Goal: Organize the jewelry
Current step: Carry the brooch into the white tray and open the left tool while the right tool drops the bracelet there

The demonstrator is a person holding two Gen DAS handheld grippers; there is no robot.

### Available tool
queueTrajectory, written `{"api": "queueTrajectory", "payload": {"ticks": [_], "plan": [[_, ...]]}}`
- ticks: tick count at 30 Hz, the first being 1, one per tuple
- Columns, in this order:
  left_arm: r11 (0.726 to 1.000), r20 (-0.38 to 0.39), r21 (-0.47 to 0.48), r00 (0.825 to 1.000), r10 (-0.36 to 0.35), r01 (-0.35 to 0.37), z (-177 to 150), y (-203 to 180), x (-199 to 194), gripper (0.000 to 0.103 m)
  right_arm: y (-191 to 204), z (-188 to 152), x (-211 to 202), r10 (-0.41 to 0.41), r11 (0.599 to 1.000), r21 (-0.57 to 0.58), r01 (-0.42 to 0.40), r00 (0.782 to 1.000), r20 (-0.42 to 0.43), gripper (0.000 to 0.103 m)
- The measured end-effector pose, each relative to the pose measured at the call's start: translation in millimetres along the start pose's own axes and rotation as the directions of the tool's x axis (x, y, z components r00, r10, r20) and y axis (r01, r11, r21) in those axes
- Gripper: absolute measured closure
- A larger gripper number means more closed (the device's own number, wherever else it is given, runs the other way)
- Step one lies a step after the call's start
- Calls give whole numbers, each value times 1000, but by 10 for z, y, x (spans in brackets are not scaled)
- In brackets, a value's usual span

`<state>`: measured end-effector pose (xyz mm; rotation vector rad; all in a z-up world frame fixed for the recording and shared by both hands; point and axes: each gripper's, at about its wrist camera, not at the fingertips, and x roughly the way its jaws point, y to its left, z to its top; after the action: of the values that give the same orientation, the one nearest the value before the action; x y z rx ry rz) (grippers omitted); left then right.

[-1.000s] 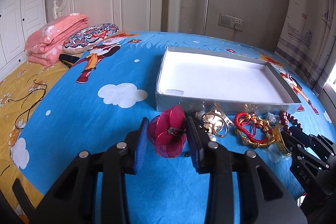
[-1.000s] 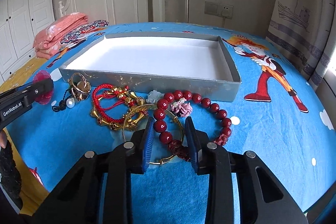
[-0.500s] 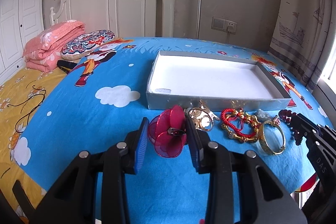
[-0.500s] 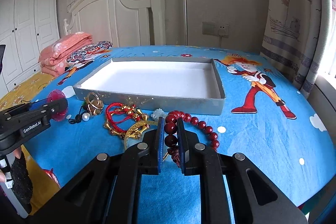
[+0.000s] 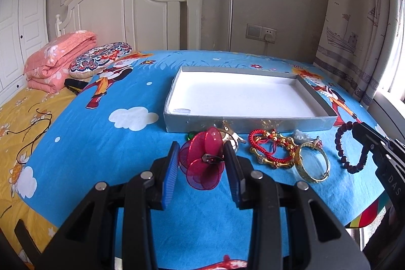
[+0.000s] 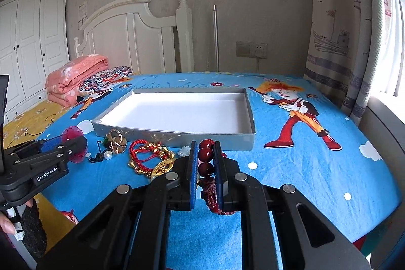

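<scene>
The grey tray [image 6: 174,137] sits on the blue bedspread [image 5: 106,143], white inside and with nothing in it, and all the jewelry lies in a row along its near wall — so, as I judge it, the sorting has barely begun.

The right gripper [image 6: 205,166] has its fingers clamped on the dark red bead bracelet [image 6: 205,161]; several beads are pinched between the blue pads while the loop hangs free below, which the left wrist view shows lifted clear of the bedspread, right of the tray's near right corner. Gripping a few beads lets the whole loop travel as one piece.

The left gripper [image 5: 202,163] has its fingers apart, one on each side of the red flower ornament [image 5: 202,163], which lies in front of the tray's near left corner. Whether the pads touch the petals I cannot tell.

Between the two, against the tray's near wall, rest a gold ring piece [image 6: 116,141], a red cord bracelet with gold charms [image 5: 270,151] and a gold bangle [image 5: 312,163] — probably next in line.
</scene>
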<state>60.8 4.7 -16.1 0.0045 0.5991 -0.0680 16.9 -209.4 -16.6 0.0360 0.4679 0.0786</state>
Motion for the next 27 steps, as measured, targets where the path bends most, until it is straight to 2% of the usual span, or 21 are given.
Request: {"api": "queueTrajectory", "payload": {"ticks": [7, 13, 18, 27], "plan": [[1000, 21, 14, 1000, 2, -2, 188, -35, 64, 68, 30, 174, 65, 7, 1000, -6, -7, 1000, 29, 89], [1000, 32, 17, 999, -4, 4, 532, -49, 232, 68, 124, 472, 199, 8, 999, -49, -4, 997, 79, 89], [999, 28, 40, 1000, 4, -6, 799, -81, 430, 68, 120, 690, 450, 7, 998, -56, -3, 997, 72, 89], [998, -59, 52, 998, 26, -23, 1062, -110, 1035, 68, 95, 980, 953, -48, 994, -100, 54, 997, 66, 89]]}}
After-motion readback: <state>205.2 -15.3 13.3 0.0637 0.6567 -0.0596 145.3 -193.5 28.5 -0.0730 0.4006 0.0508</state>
